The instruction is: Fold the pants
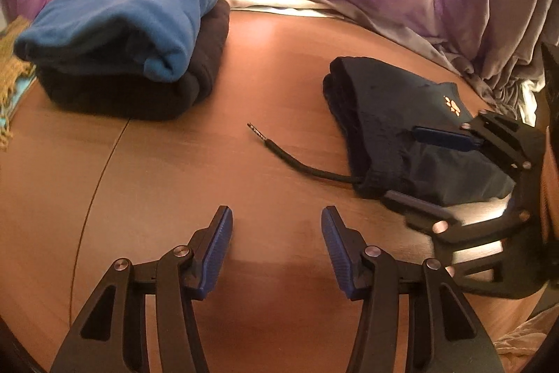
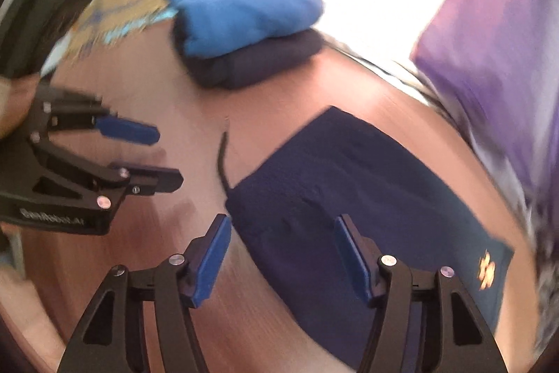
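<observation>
A blurred fisheye view looks down over a brown wooden table (image 2: 146,268). At the bottom, the right gripper (image 2: 283,250) has its two blue-padded fingers (image 2: 213,250) spread apart, nothing pressed between them; they hang above the near corner of the folded dark navy pants (image 2: 367,198). An orange paw print (image 2: 486,271) marks the pants at the right. A black drawstring (image 2: 222,159) trails from the pants' left edge onto the bare wood. At the left, the left gripper (image 2: 164,156) reaches in sideways, jaws apart and empty. Farther back sits a blue folded garment (image 2: 241,9) stacked on a dark folded garment (image 2: 258,62). A purple curtain (image 2: 496,34) hangs at the right.
</observation>
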